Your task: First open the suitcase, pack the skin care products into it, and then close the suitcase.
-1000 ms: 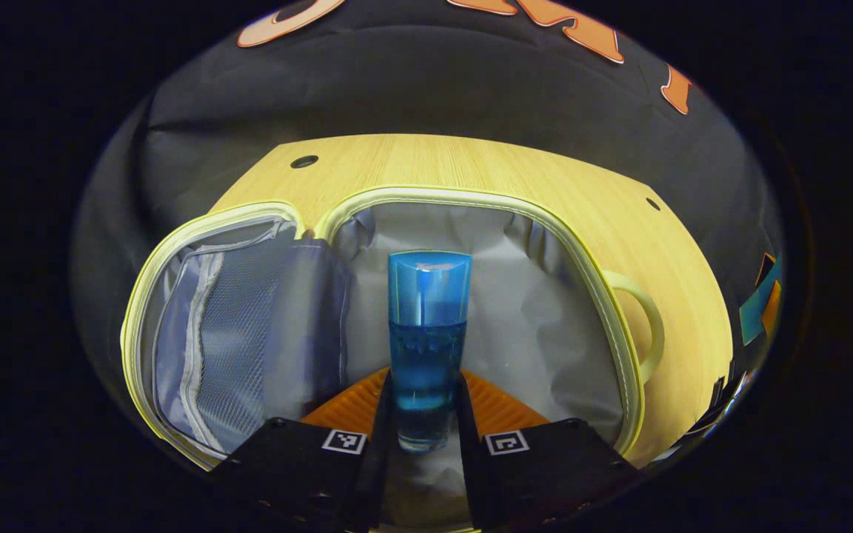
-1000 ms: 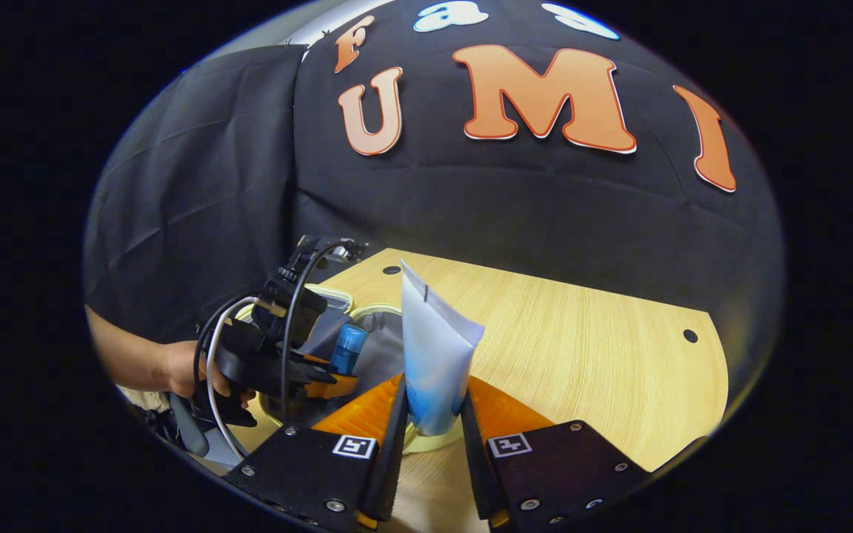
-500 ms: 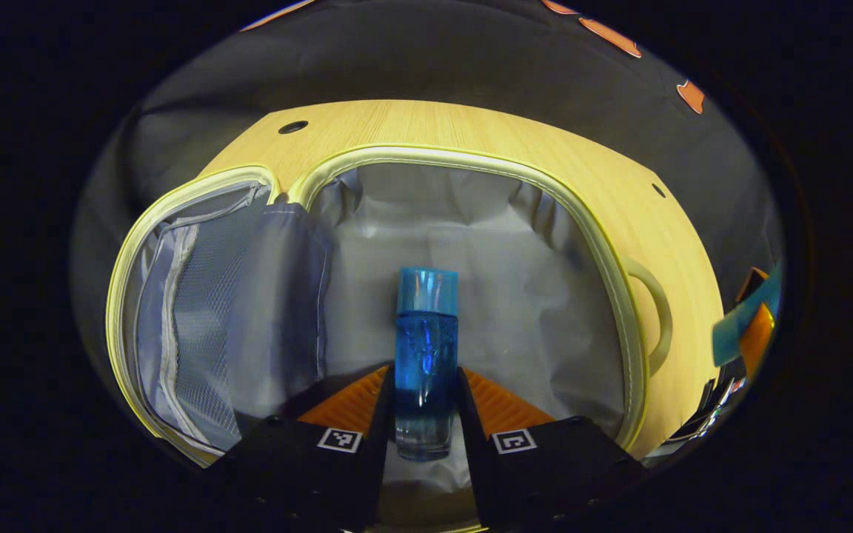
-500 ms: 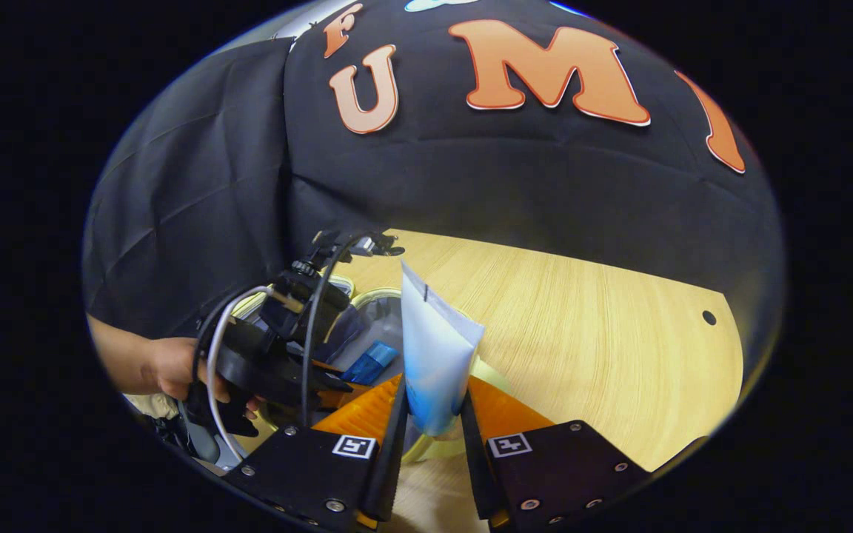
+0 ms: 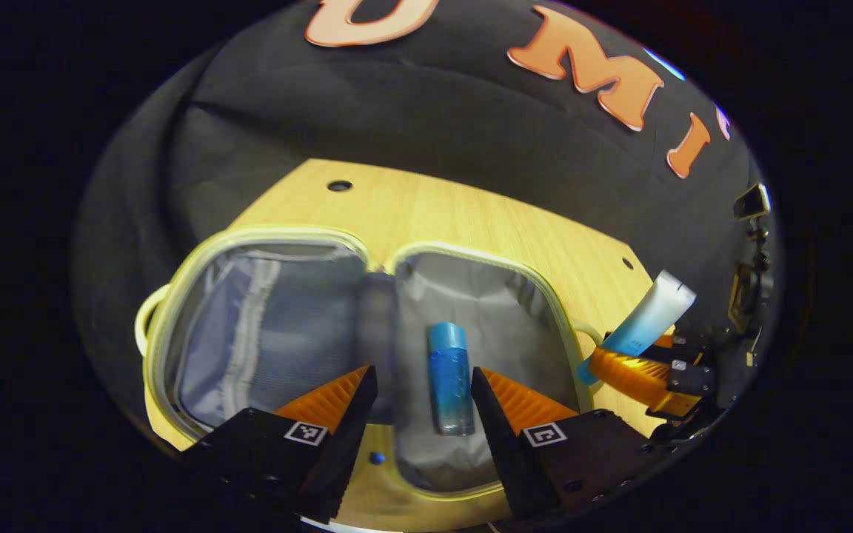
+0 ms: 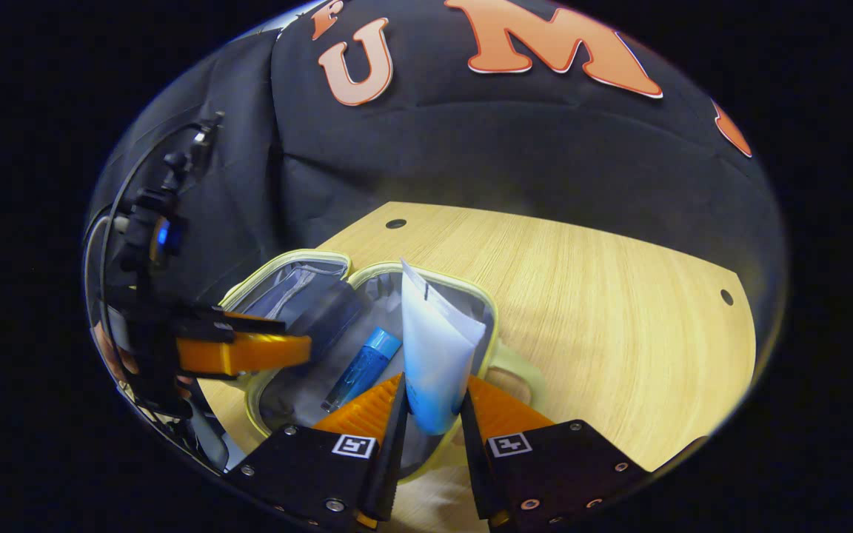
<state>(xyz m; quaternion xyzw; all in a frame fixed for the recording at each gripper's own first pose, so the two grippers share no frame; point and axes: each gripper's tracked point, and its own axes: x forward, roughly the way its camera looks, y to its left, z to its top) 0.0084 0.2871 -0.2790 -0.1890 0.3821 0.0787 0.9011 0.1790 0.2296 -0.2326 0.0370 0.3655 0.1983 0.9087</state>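
Half a second ago my left gripper (image 5: 423, 377) was still squeezing the blue bottle (image 5: 449, 377); now its fingers are spread wide and have pulled up and back, and the bottle lies by itself on the grey lining of the open suitcase (image 5: 471, 255). It rests in the right half of the case, near the middle fold. Its long side runs from the near rim toward the far rim, with the cap at the far end.

My right gripper (image 6: 430, 403) has come in over the case too — it was out over the wooden table (image 6: 582, 296) before. Its fingers are narrow and pinch the white and blue tube (image 6: 434, 355) at its blue cap end. The flat crimped end sticks up and away from me.

In the right gripper view the tube hangs over the right half of the suitcase, just to the right of the bottle. In the left gripper view I see that gripper and its tube (image 5: 637, 326) at the right rim, near the small handle loop (image 5: 586, 329).

I think the tube goes in next, and the right gripper is the one to do it. There looks to be room beside the bottle — I would lay the tube down next to it, long sides together.
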